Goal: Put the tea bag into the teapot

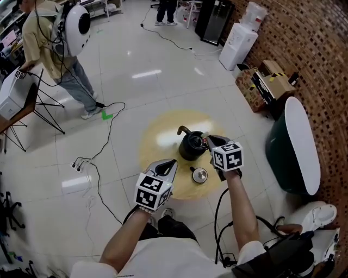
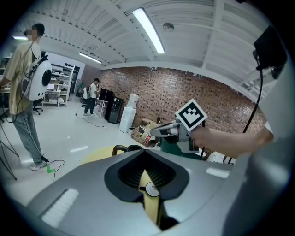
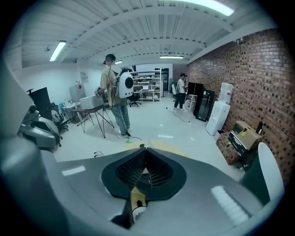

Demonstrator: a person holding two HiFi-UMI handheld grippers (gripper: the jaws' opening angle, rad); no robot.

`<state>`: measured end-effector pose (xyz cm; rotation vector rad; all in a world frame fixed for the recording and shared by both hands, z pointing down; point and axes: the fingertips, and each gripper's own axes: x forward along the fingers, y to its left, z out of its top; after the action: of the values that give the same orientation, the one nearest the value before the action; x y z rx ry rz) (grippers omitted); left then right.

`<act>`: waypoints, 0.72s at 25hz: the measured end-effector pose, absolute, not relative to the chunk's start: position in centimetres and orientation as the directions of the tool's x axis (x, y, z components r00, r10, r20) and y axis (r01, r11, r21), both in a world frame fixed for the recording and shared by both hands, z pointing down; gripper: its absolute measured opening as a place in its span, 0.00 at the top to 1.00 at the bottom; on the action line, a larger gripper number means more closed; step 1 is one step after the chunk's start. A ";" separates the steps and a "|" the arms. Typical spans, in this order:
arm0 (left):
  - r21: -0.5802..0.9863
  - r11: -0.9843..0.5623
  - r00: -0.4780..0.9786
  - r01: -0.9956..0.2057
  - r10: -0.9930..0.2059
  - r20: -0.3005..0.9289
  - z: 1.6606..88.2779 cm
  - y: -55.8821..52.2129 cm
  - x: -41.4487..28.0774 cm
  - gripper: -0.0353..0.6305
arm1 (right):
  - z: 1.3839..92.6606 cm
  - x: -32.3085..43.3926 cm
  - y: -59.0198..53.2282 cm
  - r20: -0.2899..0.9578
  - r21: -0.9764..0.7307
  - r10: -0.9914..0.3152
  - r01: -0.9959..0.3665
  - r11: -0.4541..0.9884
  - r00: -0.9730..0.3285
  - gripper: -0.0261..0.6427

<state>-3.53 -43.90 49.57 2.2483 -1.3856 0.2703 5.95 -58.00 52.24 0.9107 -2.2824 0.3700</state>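
Right gripper [image 1: 209, 140] at teapot [image 1: 190, 147], lid [image 1: 199, 175] lying on table [image 1: 163, 136].
Both claws closed; left gripper [image 1: 172, 163] hangs near lid.

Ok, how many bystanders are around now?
2. One bystander stands at far left with a white backpack; the other bystander is at the top edge, near the black cabinet. More may be hidden.

Bright ceiling tubes [image 2: 147, 30] glare off the floor [image 1: 147, 73]; edges fisheye-warped.
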 end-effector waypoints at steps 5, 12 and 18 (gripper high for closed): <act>0.311 -0.335 0.441 -0.889 -0.807 0.393 50.1 -44.1 -4.4 0.93 | 56.3 5.3 -59.0 0.724 -0.022 -0.456 -0.679 0.734 -0.518 0.95; 0.338 -0.284 0.413 -0.897 -0.812 0.413 52.2 -42.7 -5.7 0.93 | 60.8 4.9 -59.9 0.793 -0.003 -0.405 -0.668 0.744 -0.454 0.95; 0.357 -0.256 0.400 -0.898 -0.812 0.424 53.2 -41.3 -6.8 0.93 | 62.0 4.6 -60.6 0.783 0.016 -0.438 -0.690 0.723 -0.441 0.76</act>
<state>-6.76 -41.34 53.16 2.1160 -1.4543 0.2071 4.65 -60.56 61.97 0.8527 -2.1047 0.3907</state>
